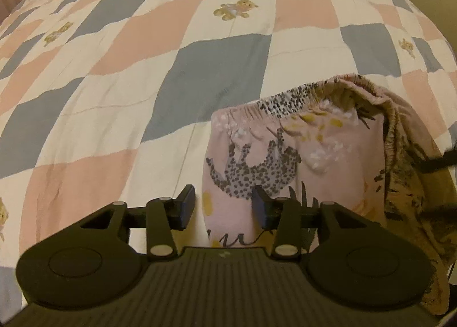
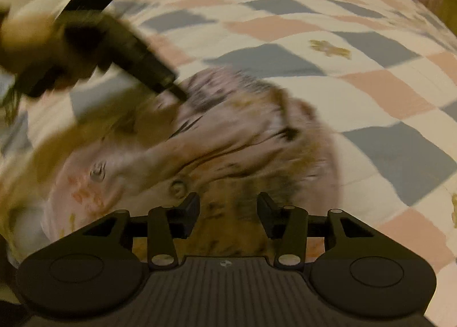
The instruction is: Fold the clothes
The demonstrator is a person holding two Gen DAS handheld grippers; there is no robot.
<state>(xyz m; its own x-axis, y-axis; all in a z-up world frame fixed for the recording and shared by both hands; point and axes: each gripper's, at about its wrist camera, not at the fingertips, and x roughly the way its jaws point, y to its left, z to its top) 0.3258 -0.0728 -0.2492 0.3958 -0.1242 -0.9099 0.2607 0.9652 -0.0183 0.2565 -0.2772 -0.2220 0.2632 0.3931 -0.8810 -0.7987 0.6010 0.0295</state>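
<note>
One garment lies on the bed: a pink piece of clothing [image 1: 300, 155] printed with one spotted leopard [image 1: 257, 172], its elastic band gathered along the top. Two round snaps show on it in the right wrist view, though that picture is blurred. One checked quilt [image 1: 142, 69] covers the bed. Five teddy bear prints can be counted on it in the left wrist view. Two claws are in view: the left claw [image 1: 224, 207] and the right claw [image 2: 228, 212].

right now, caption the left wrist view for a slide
Open left claw hovering at pink animal-print pants on a checkered quilt.
</note>
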